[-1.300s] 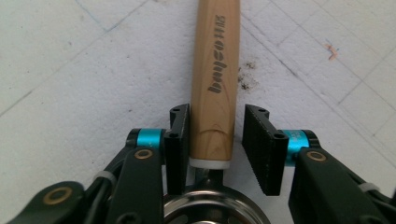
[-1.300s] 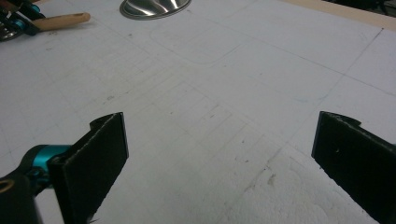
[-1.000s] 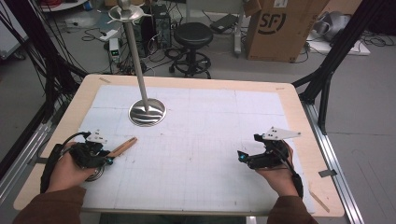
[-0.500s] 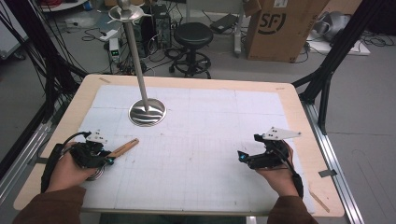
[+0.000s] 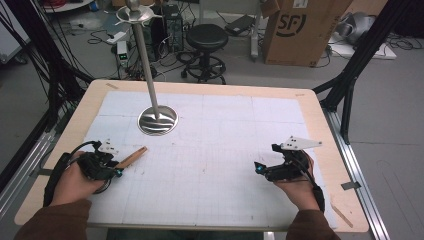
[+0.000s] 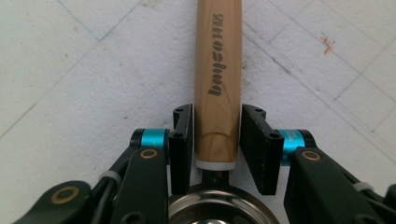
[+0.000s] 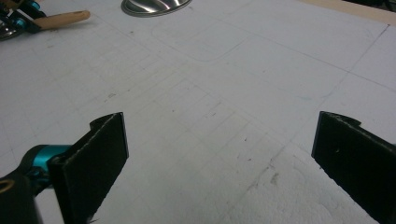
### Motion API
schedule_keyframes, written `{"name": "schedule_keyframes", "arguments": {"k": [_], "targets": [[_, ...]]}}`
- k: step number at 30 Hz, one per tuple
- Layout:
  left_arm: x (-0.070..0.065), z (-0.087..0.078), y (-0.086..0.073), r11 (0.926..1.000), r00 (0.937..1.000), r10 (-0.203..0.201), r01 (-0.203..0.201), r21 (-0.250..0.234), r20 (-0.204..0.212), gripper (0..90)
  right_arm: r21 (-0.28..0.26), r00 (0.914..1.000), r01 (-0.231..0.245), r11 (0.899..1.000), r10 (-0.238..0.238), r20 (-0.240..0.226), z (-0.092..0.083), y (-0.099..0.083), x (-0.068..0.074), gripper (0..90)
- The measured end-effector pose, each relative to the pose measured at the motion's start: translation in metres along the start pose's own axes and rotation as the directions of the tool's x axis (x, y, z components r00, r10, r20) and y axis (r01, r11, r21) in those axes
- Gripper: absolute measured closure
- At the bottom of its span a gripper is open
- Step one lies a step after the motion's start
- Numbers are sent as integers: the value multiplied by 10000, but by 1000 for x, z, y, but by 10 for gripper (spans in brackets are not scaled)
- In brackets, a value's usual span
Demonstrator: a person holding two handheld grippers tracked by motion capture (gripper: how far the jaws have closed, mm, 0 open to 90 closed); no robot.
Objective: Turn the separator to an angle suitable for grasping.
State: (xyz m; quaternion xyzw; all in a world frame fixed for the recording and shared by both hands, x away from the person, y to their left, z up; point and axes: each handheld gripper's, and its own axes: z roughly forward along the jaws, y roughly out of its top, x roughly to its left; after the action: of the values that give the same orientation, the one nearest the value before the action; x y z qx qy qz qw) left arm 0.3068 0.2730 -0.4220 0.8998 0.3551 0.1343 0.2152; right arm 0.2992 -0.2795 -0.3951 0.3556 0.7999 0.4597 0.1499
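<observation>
Left tongs [image 6: 216,140] pinch a wooden handle [image 6: 218,79] near the stand base [image 5: 157,120]; right tongs [image 7: 219,163] spread over bare bench [image 5: 310,102].

Smooth wooden handle [image 6: 218,84], shiny metal stand [image 5: 157,120]

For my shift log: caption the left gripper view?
Left gripper jaws flank a wooden handle lying on the white mat.

Tan wooden handle [image 6: 218,79]; black jaws; white gridded mat [image 5: 225,150].
</observation>
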Motion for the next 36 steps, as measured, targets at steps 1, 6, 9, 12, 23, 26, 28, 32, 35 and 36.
{"name": "schedule_keyframes", "arguments": {"k": [1, 6, 9, 12, 23, 26, 28, 32, 35, 36], "targets": [[0, 0, 0, 10000, 10000, -1, 1, 11, 25, 645, 17, 10000, -23, 10000, 23, -17, 0, 0, 0, 25], [2, -1, -2, 9999, 9998, -55, 52, 144, 177, 630, -4, 10000, -14, 10000, 14, -7, 0, 0, 0, 25], [2, -1, -2, 9999, 9996, -42, 38, 155, 273, 646, 19, 10000, -44, 10000, 44, -24, 0, 0, 0, 25], [2, -1, -2, 9998, 9993, -30, 23, 195, 367, 671, 41, 10000, -31, 10000, 31, -22, 0, 0, 0, 25], [4, -1, -4, 10000, 9988, 17, -19, 29, 496, 678, 67, 10000, -11, 10000, 12, -36, 1, -1, 0, 25], [3, -1, -3, 10000, 9986, 76, -75, -18, 518, 678, 71, 10000, -7, 10000, 8, -39, 1, -1, 0, 25], [1, -1, -2, 9998, 9968, 187, -177, -131, 772, 678, 65, 10000, 0, 10000, 1, -41, 1, -1, 0, 25], [-8, 2, 6, 9988, 9944, 464, -448, -189, 946, 678, 67, 10000, -26, 10000, 27, -37, 1, -1, 0, 25], [-15, 3, 12, 9974, 9927, 660, -627, -354, 1013, 678, 56, 10000, -7, 10000, 7, -80, 2, -1, 0, 25], [-17, 3, 13, 9970, 9918, 720, -685, -366, 1055, 678, 68, 10000, 3, 10000, -2, -62, 2, -1, 0, 25]]}}
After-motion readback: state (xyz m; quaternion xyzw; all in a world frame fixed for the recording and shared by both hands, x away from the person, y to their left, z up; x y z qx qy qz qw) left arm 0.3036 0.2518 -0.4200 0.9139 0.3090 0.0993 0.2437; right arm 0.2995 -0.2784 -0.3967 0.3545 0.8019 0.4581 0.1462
